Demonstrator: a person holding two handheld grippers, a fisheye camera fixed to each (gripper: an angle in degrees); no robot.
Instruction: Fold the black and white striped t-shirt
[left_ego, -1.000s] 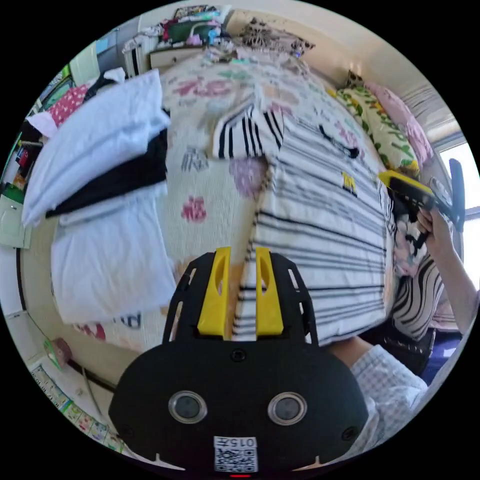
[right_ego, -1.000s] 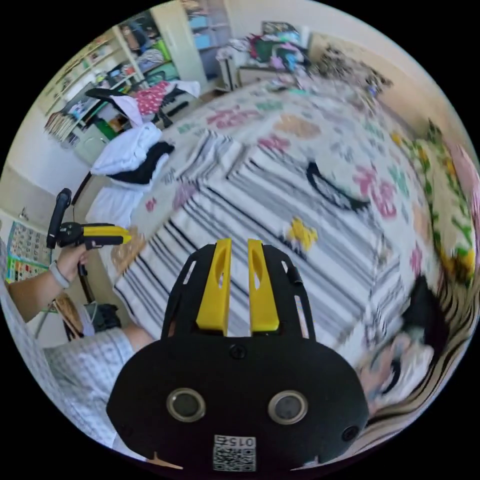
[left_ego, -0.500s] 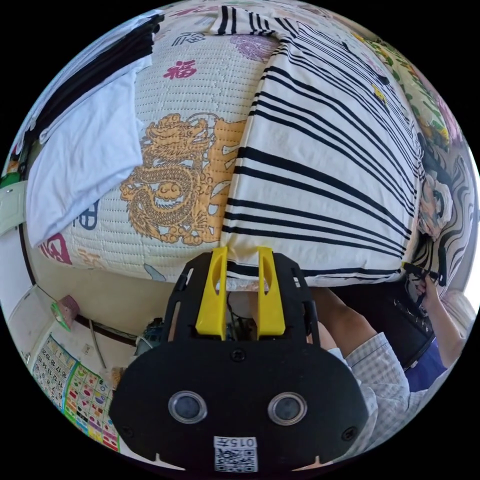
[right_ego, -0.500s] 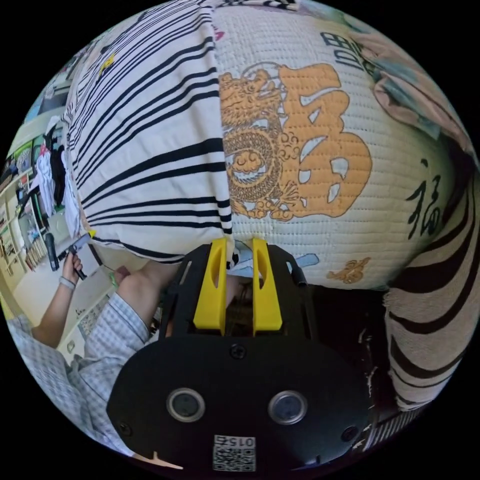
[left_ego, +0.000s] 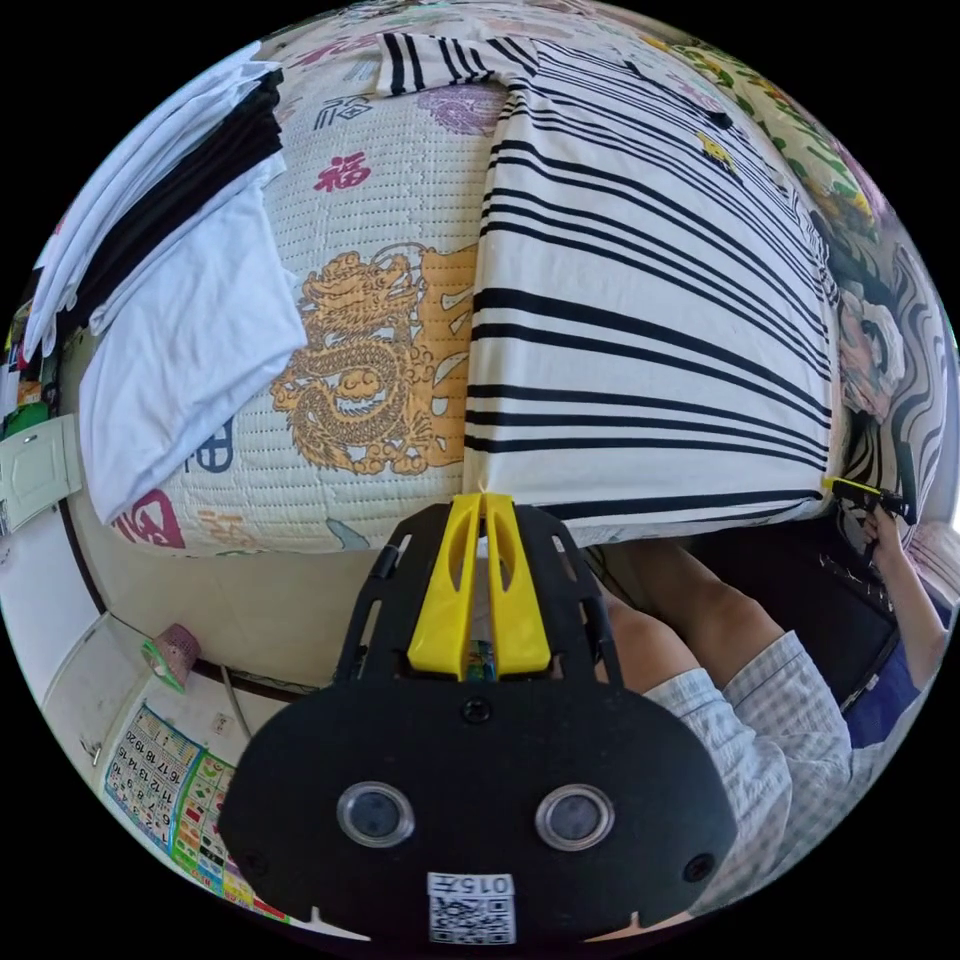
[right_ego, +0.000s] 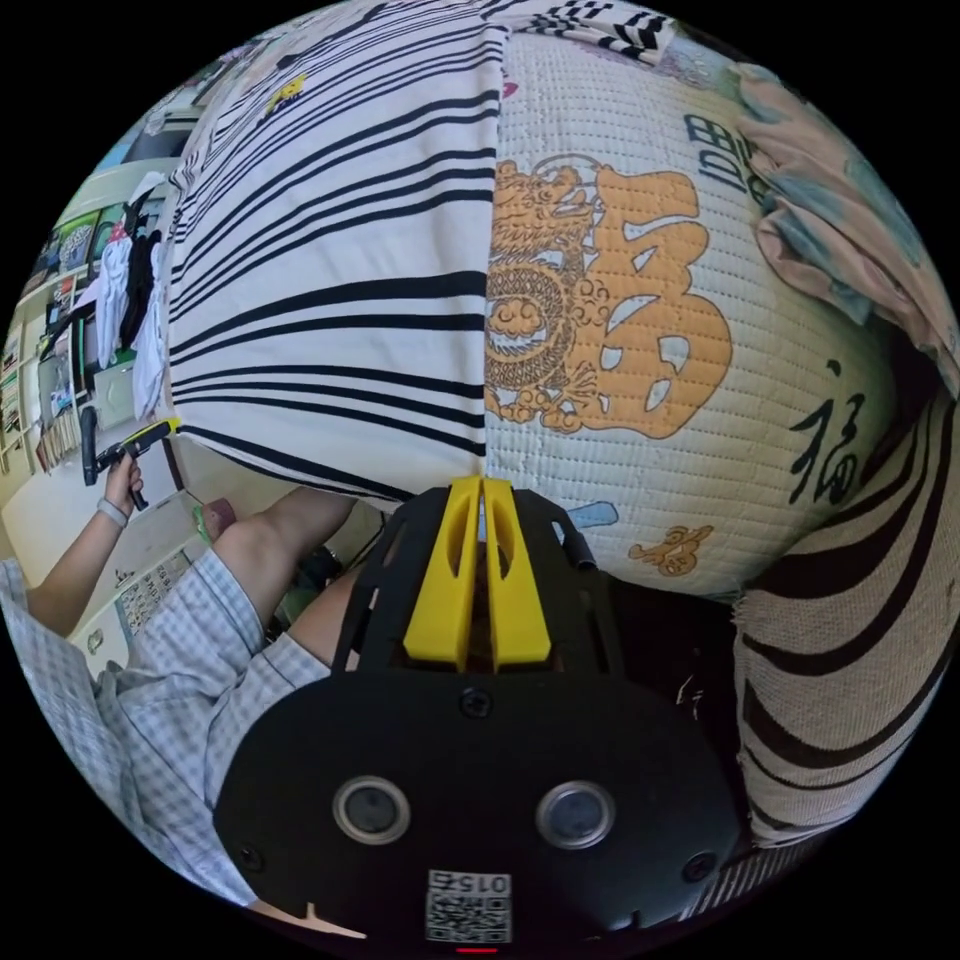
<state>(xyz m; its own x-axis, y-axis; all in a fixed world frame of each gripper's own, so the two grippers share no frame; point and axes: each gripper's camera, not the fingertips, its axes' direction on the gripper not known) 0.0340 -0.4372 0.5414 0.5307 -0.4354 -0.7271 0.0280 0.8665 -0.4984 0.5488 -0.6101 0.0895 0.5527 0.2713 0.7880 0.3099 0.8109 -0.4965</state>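
Note:
The black and white striped t-shirt lies flat on the bed, front up, its hem along the bed's near edge. My left gripper is shut on the hem's left corner. My right gripper is shut on the hem's right corner of the t-shirt. In the left gripper view the right gripper shows small at the far hem corner, held by a hand. In the right gripper view the left gripper shows at the other corner, also hand-held.
A quilt with an orange dragon print covers the bed. A stack of folded white and black clothes lies left of the shirt. A zebra-striped blanket hangs at the right. The person's legs in checked shorts are under the bed's edge.
Both grippers came down from above the shirt to its hem at the bed's edge. Their jaws, apart half a second ago, have closed on the two hem corners.

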